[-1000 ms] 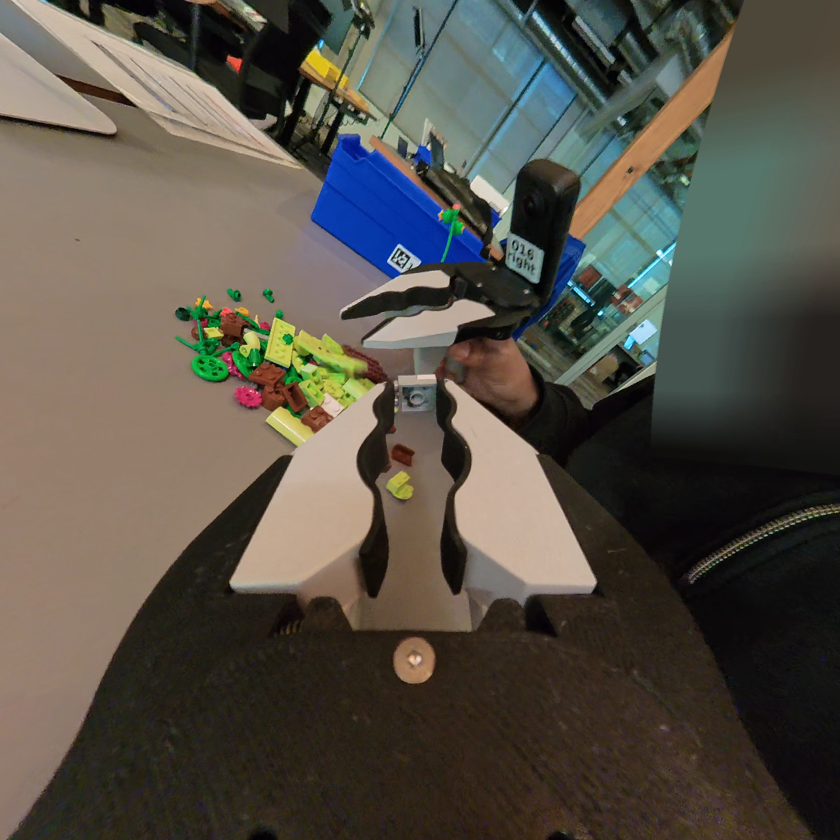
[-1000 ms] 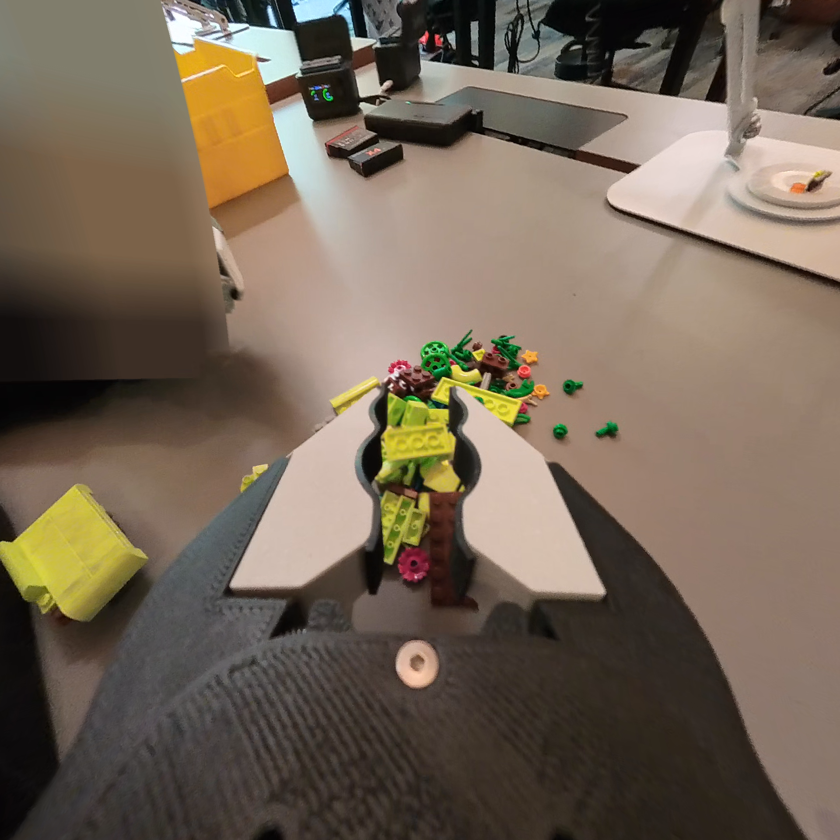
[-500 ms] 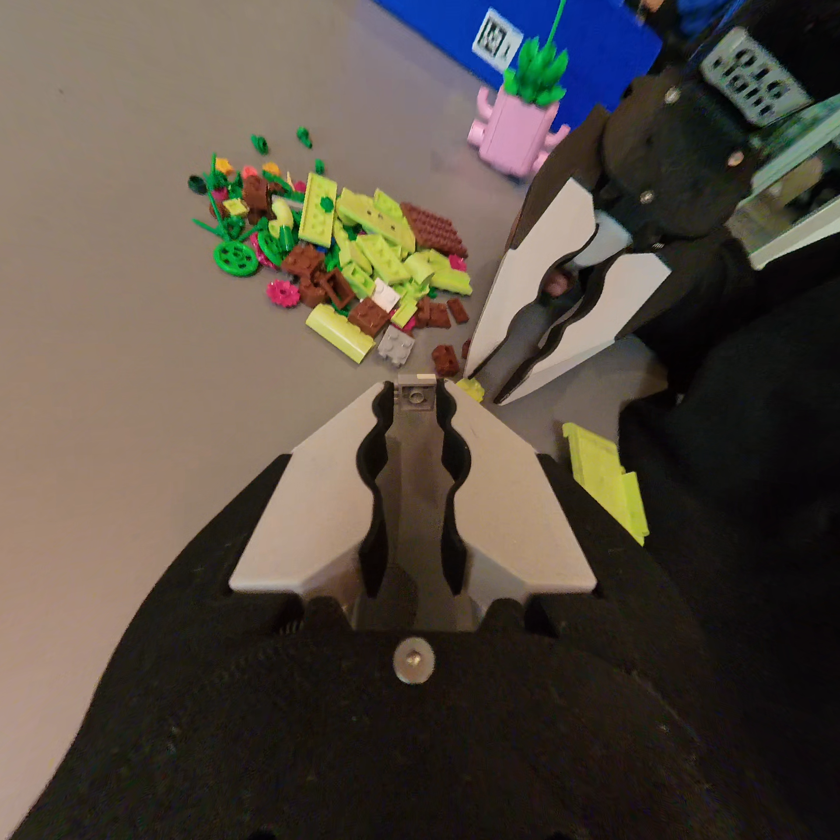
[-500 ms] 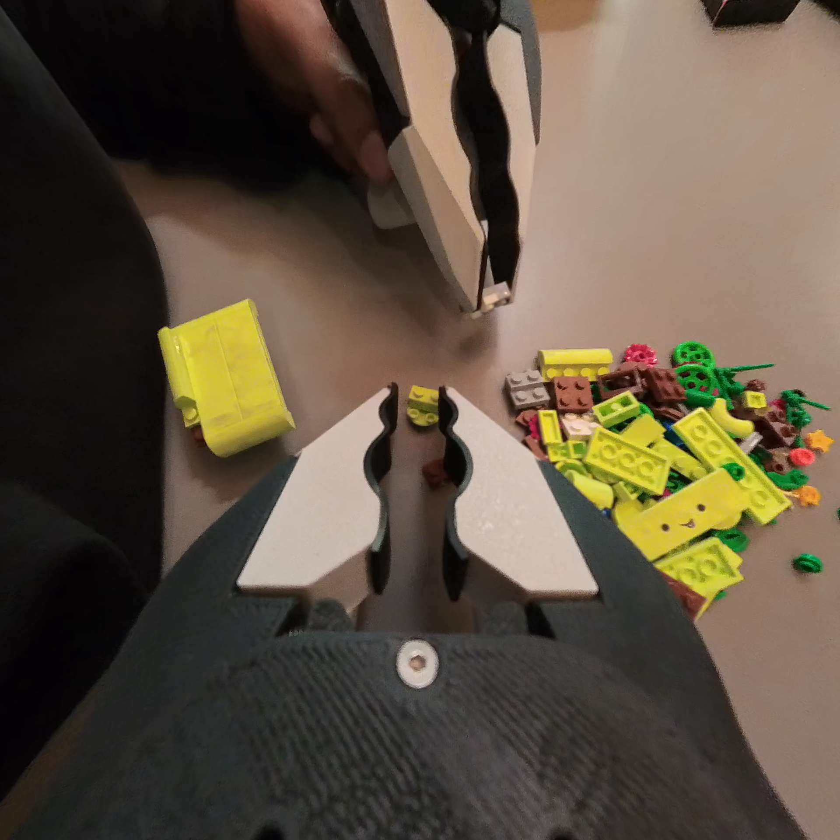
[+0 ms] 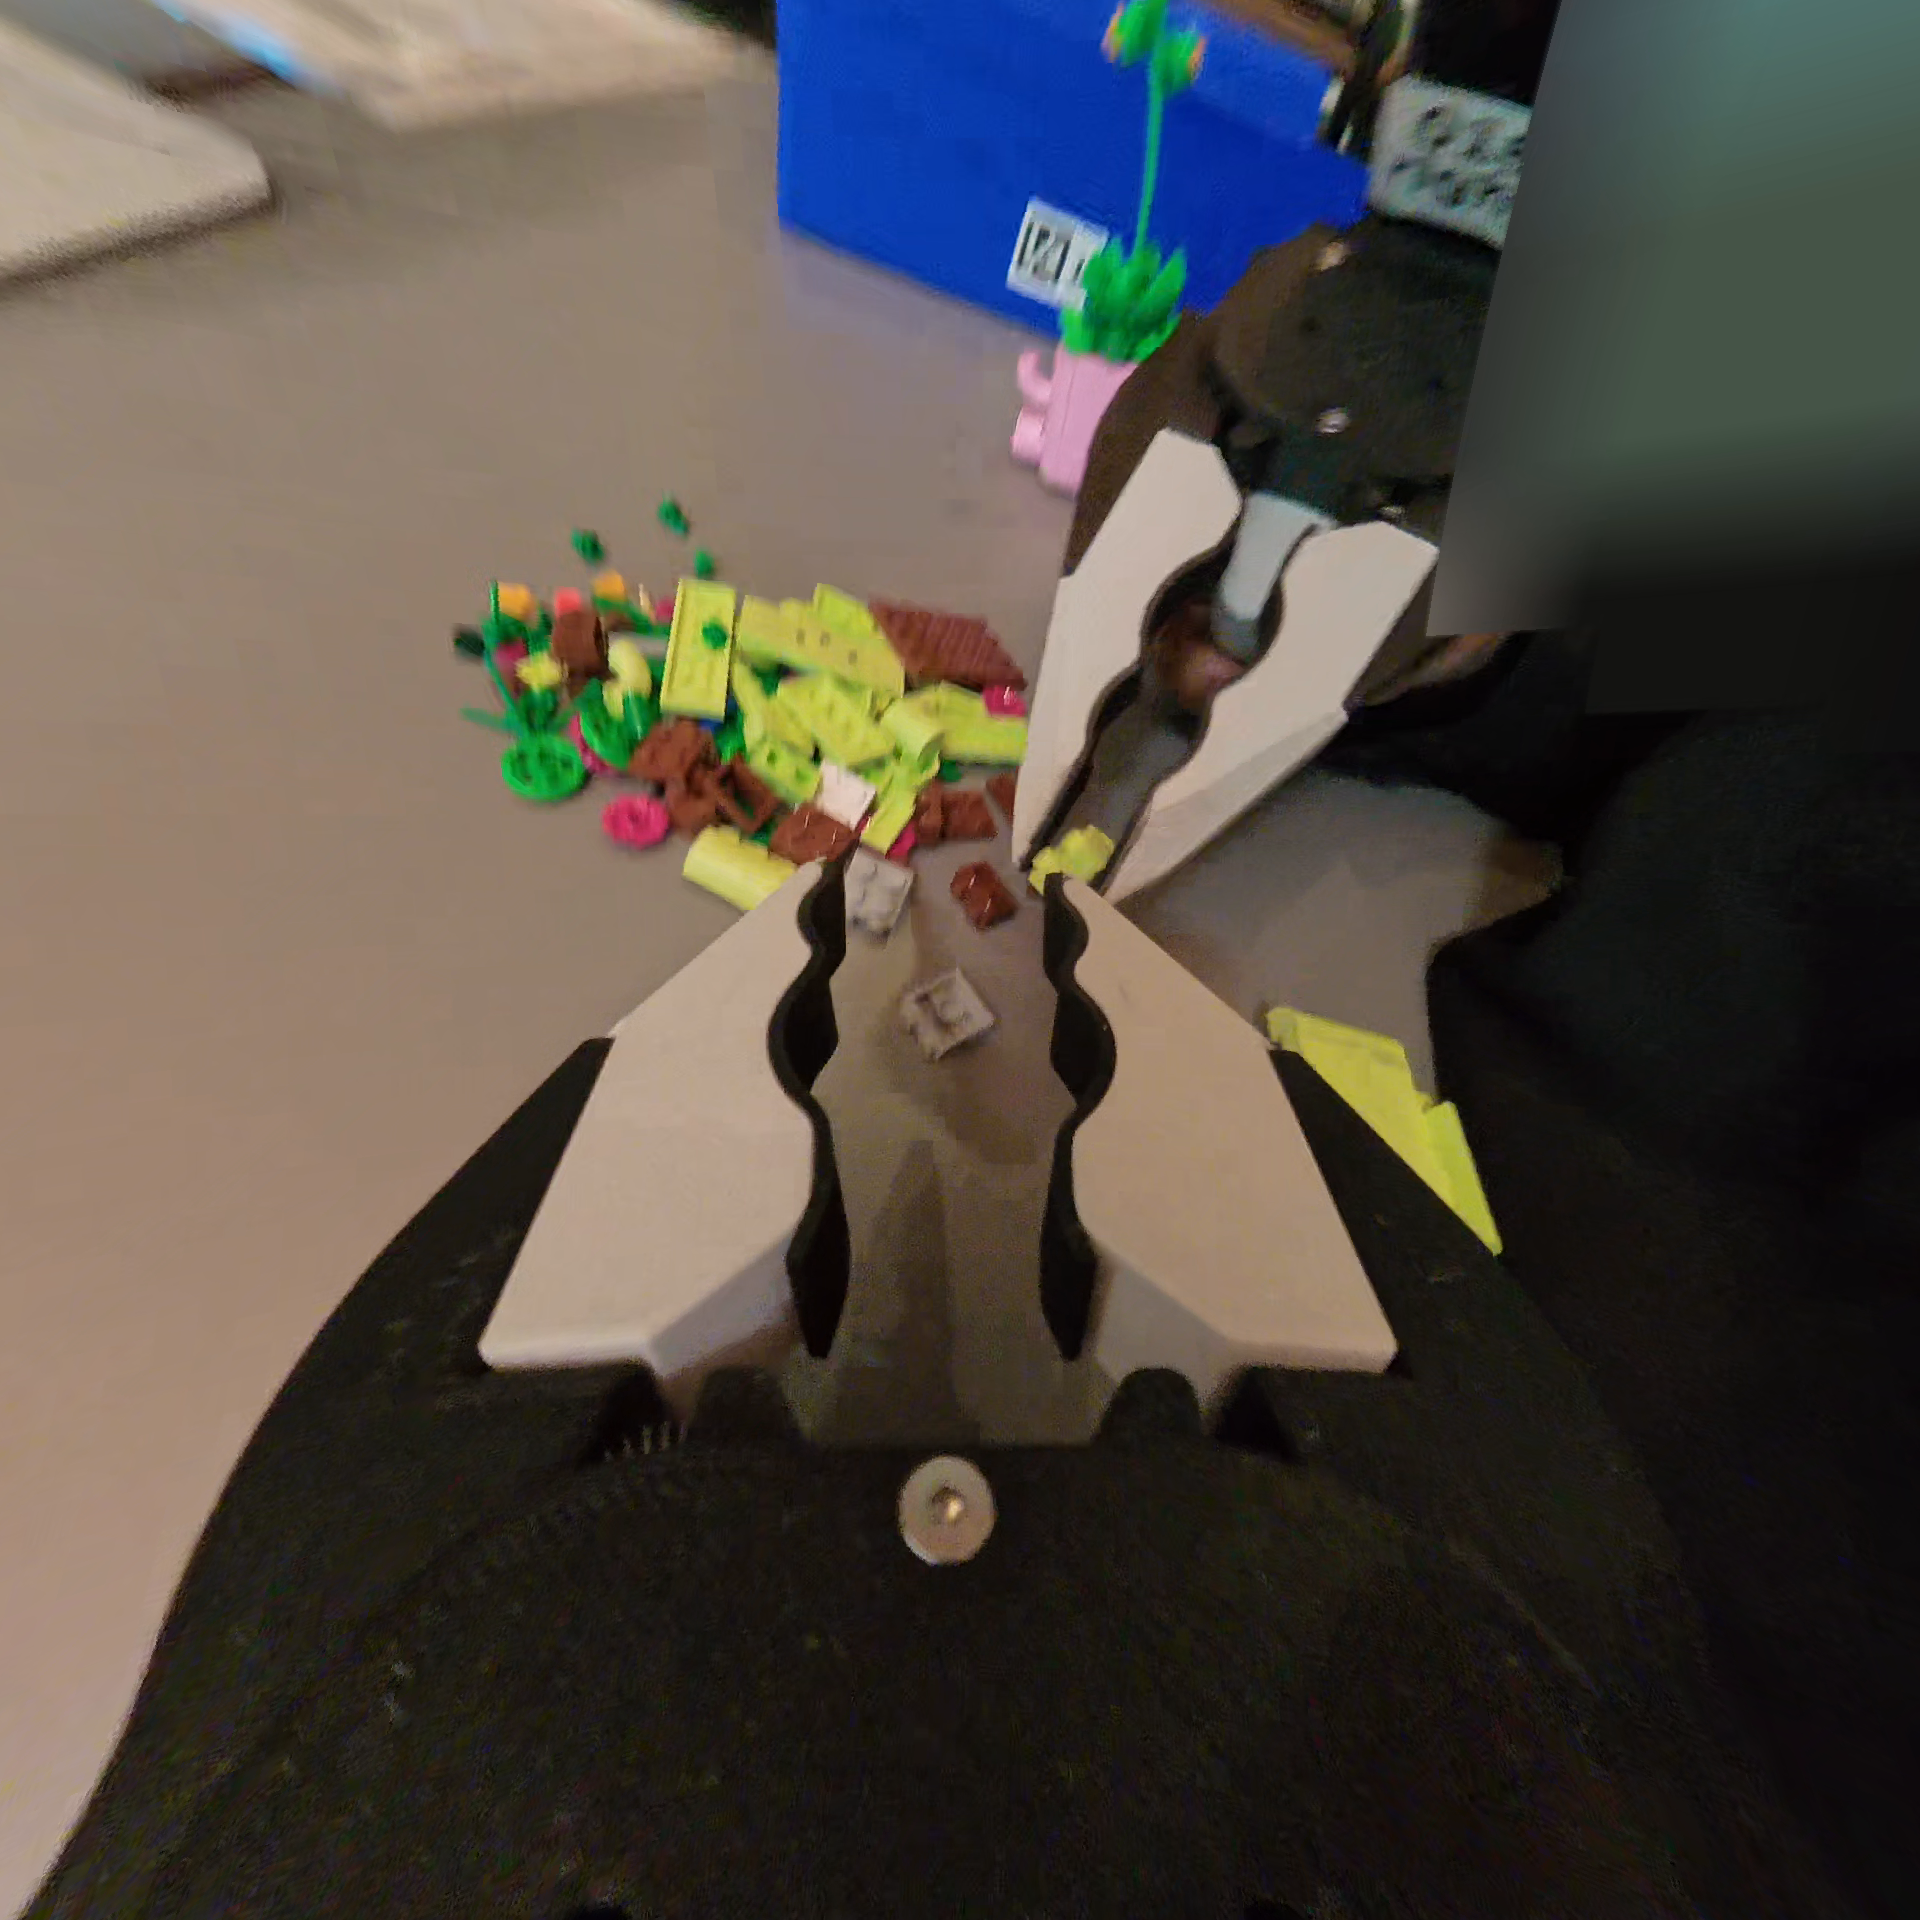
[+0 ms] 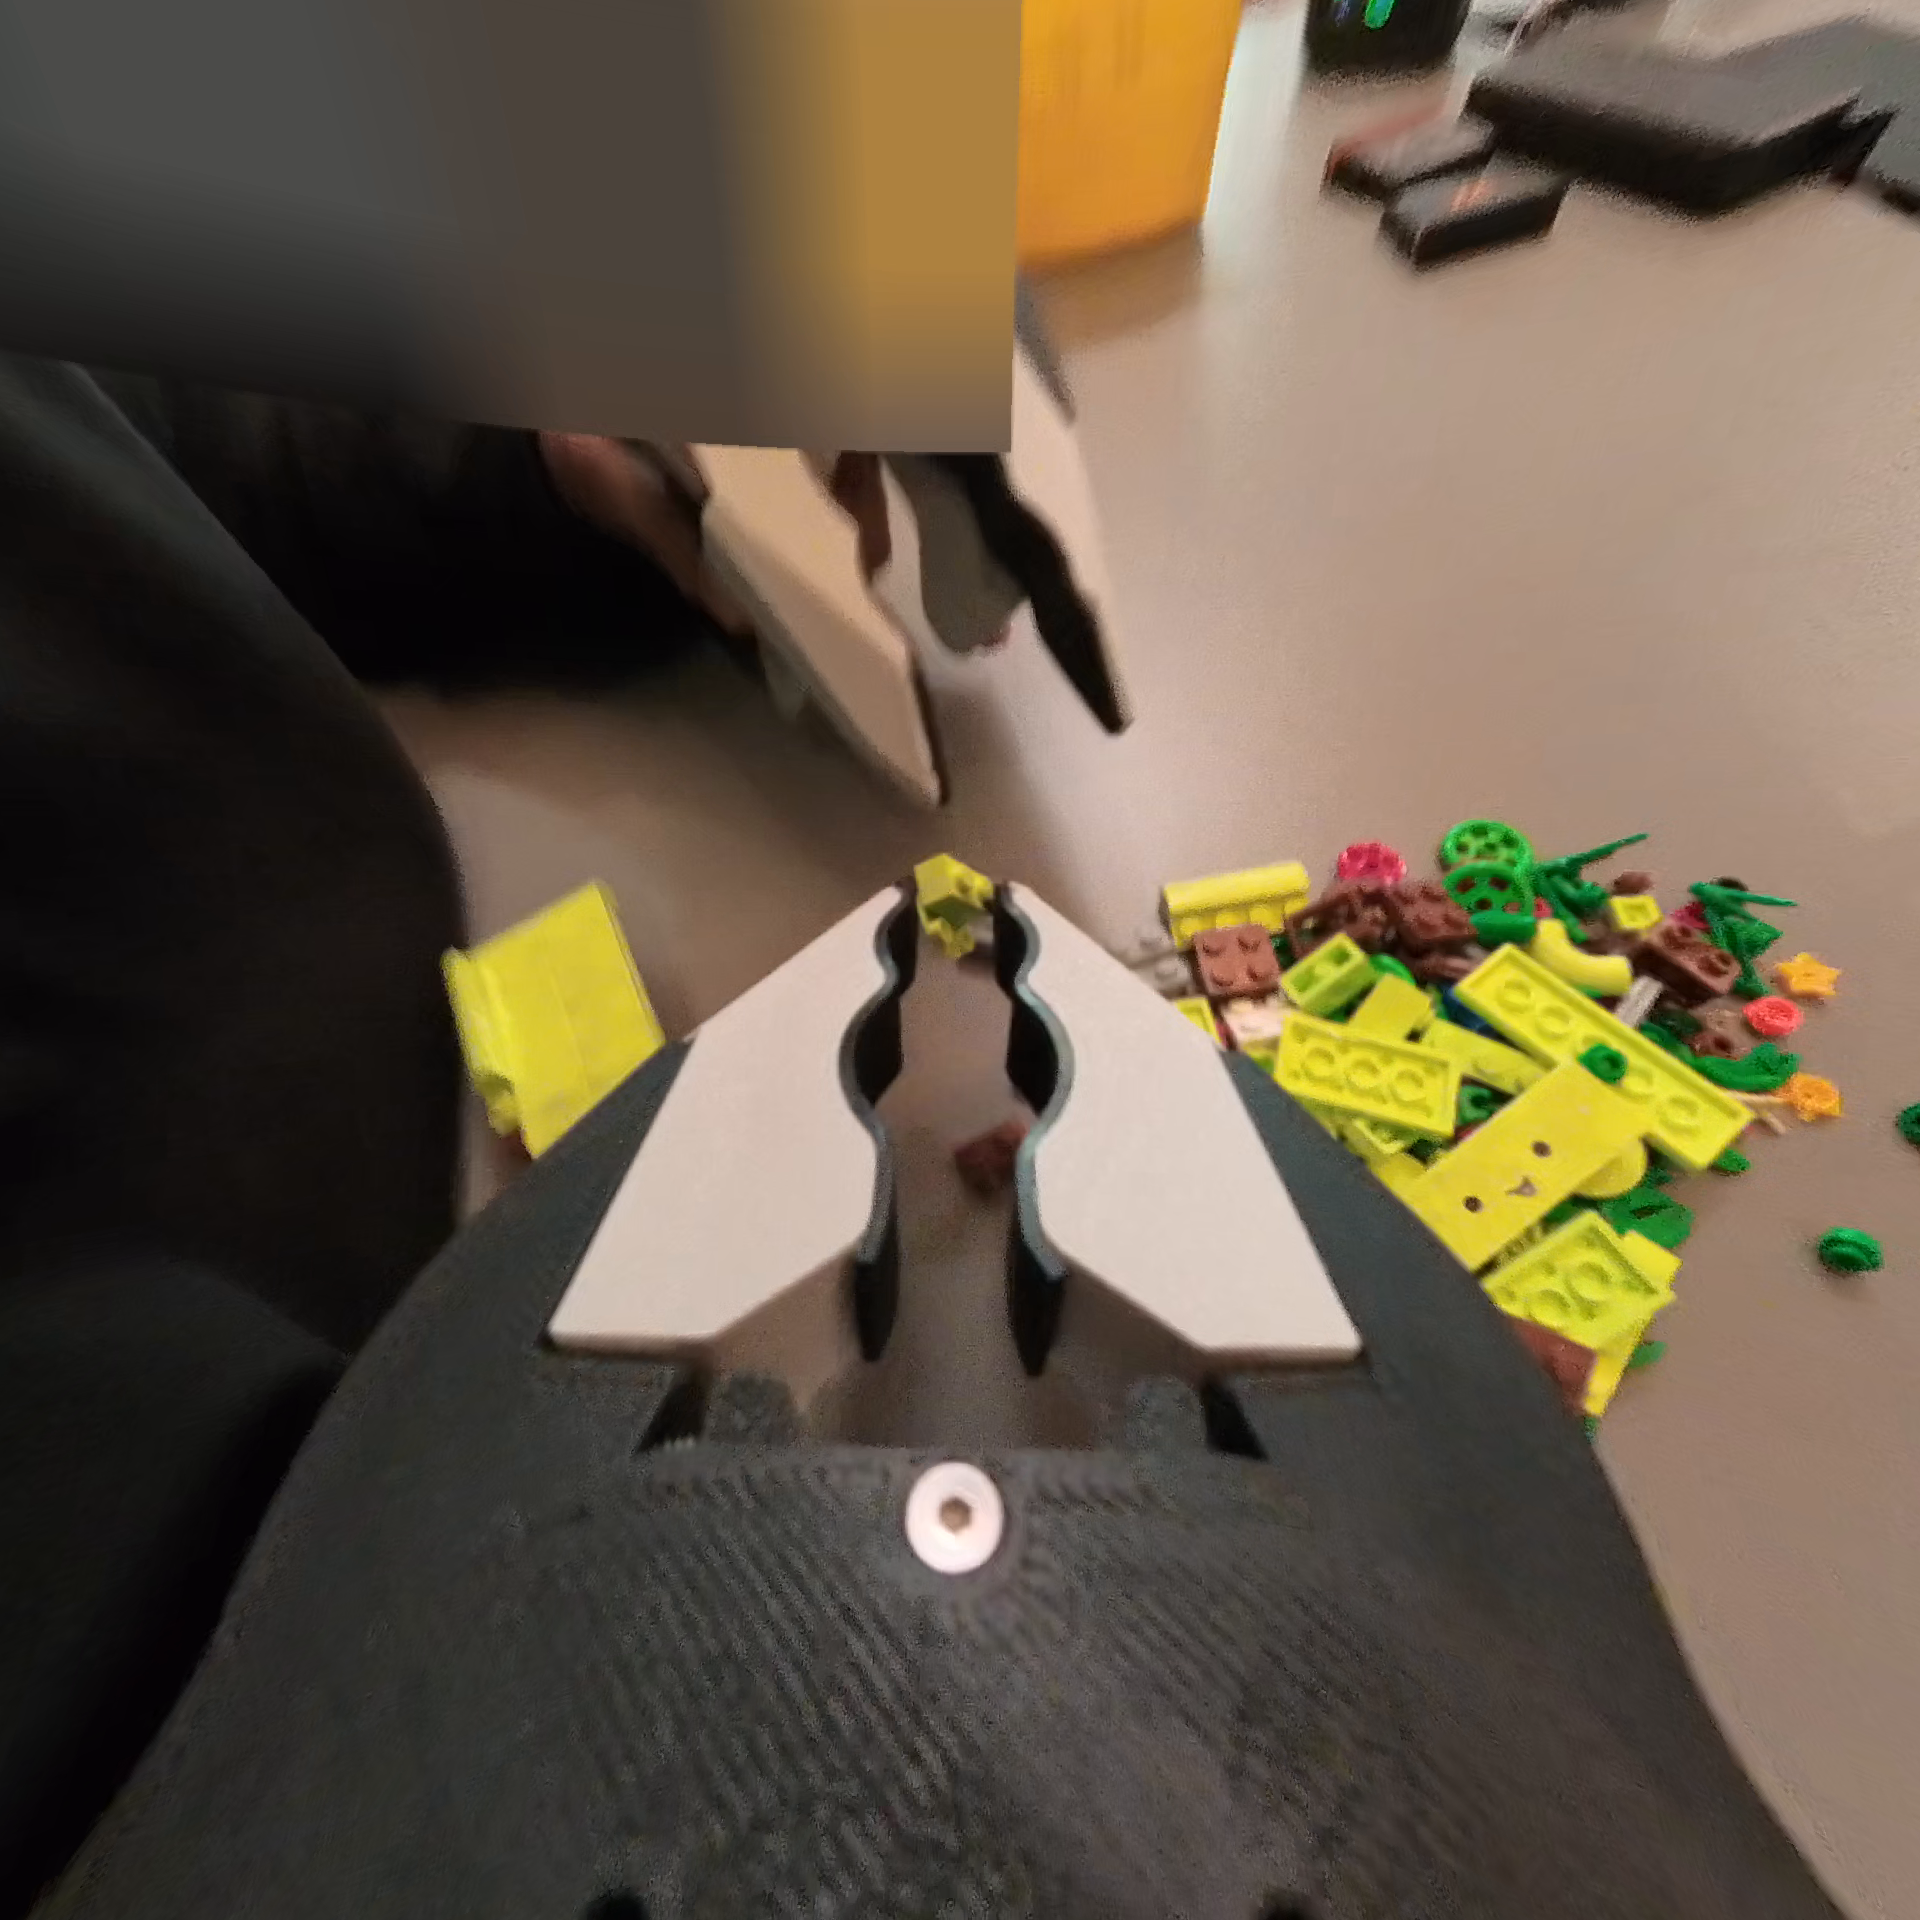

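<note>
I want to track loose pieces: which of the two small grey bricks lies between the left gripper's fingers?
The tilted grey brick, lying apart on the table between the open fingers; the other grey brick sits at the pile's edge, by the left fingertip.

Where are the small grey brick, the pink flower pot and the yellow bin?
small grey brick (image 5: 943, 1014), left wrist view, its studded top.
pink flower pot (image 5: 1070, 428), left wrist view, its front wall.
yellow bin (image 6: 1117, 114), right wrist view, its side wall.

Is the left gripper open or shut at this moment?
Open. The left gripper has a wide gap between its fingers and holds nothing; a small grey brick lies on the table in that gap.
</note>
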Tool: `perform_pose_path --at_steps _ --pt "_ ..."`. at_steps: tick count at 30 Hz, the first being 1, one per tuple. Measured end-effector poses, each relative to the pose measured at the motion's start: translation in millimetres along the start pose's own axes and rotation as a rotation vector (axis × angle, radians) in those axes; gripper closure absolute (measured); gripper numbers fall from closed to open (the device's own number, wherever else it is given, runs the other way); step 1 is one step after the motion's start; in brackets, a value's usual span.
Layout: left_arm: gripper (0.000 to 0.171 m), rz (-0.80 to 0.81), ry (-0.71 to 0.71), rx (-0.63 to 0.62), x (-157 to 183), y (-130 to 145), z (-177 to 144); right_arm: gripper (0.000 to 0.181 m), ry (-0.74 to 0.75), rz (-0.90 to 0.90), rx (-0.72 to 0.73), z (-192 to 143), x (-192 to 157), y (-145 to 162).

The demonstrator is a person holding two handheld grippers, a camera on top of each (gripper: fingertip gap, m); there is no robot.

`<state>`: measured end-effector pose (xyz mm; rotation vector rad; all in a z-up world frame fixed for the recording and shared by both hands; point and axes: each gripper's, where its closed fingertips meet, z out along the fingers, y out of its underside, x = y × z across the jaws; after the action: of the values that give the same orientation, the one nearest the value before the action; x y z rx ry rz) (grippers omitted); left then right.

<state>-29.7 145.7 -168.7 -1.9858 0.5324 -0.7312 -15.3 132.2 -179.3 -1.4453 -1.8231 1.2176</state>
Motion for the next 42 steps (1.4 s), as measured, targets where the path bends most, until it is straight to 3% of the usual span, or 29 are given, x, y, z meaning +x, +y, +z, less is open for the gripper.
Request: perform_pose_path --at_steps 4,6,12,17,21,27,30,34,39,42 --pt "0.142 0.152 -0.039 0.148 12 -22 -6 0.169 -0.176 0.292 0.325 -26 0 -43" --pt "0.143 0.21 -0.068 0.189 17 -27 -6 0.17 -0.266 0.406 0.412 -33 1 -53" --pt "0.14 0.375 -0.146 0.277 30 -39 -11 0.17 -0.359 0.495 0.437 -22 -9 -57" --pt "0.158 0.503 -0.198 0.259 35 -36 -10 0.17 -0.434 0.603 0.454 -15 -12 -57" --pt "0.161 0.499 -0.199 0.253 34 -36 -10 0.169 -0.479 0.659 0.459 -15 -12 -57" --pt "0.161 0.39 -0.152 0.302 32 -42 -15 0.153 -0.523 0.677 0.498 -24 -11 -62" --pt "0.161 0.256 -0.077 0.358 32 -48 -20 0.151 -0.512 0.67 0.538 -32 -6 -66" --pt "0.161 -0.067 0.158 0.445 34 -56 -28 0.151 -0.412 0.507 0.579 -42 -3 -71" --pt "0.16 -0.474 0.598 0.466 51 -61 -33 0.16 -0.157 0.135 0.558 -48 -4 -72" --pt "0.161 -0.592 0.721 0.453 57 -59 -32 0.157 -0.139 0.014 0.541 -46 -17 -74"
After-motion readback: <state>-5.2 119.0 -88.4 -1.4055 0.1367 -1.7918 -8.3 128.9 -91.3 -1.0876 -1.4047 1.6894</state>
